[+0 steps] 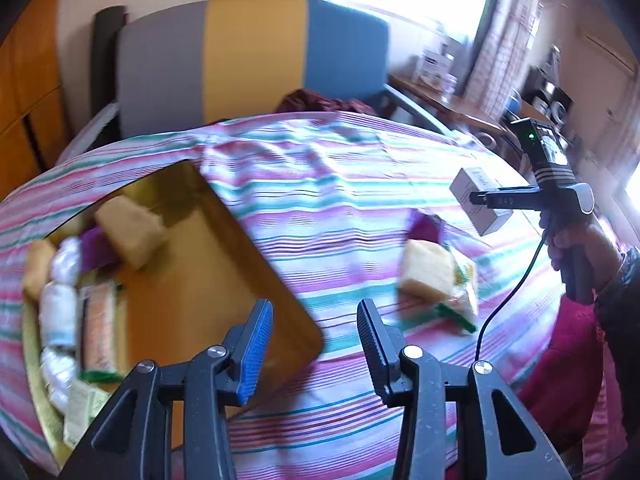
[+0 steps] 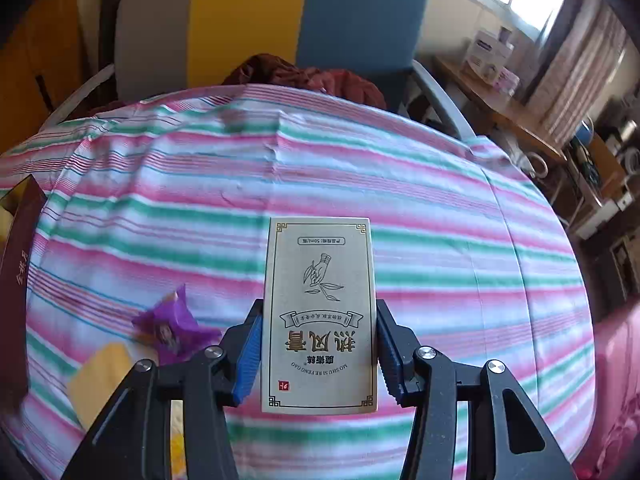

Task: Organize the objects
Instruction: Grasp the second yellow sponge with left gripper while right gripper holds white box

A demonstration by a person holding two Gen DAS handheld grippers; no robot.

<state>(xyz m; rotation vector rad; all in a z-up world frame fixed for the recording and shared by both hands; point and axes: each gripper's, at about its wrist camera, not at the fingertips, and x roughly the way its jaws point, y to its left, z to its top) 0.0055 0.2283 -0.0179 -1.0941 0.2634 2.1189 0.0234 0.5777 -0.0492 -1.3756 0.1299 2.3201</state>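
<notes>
- Fingers of the right gripper (image 2: 318,354), black with blue ribbed pads, are pressing both long sides of a tall cream-gold cardboard carton (image 2: 320,316) printed with a line drawing of a hand holding a leafy sprig and gold Chinese characters; the print is reading upside down in the right wrist view.
- Seen from the left wrist view, that same carton (image 1: 478,206) is hanging above the right part of the table, clear of the cloth, with the person's right hand (image 1: 576,240) gripping the tool's handle.
- Fingers of the left gripper (image 1: 314,344) are standing wide apart with nothing between them, hovering over the near corner of a shallow gold-lined rectangular box tray (image 1: 208,264).
- Inside the tray, a tan sponge-like block (image 1: 130,230) is lying toward the far end, and several white and orange wrapped snack packets (image 1: 76,312) are crowding the left side; blur is hiding their labels.
- On the pink, green and white striped tablecloth (image 1: 328,184), a yellow cake slice in a clear wrapper with green trim (image 1: 438,280) is lying to the right of the tray, with a crumpled purple wrapper (image 1: 426,226) just beyond it.
- Behind the table, a chair with a grey, yellow and blue panelled back (image 1: 256,60) is standing.
</notes>
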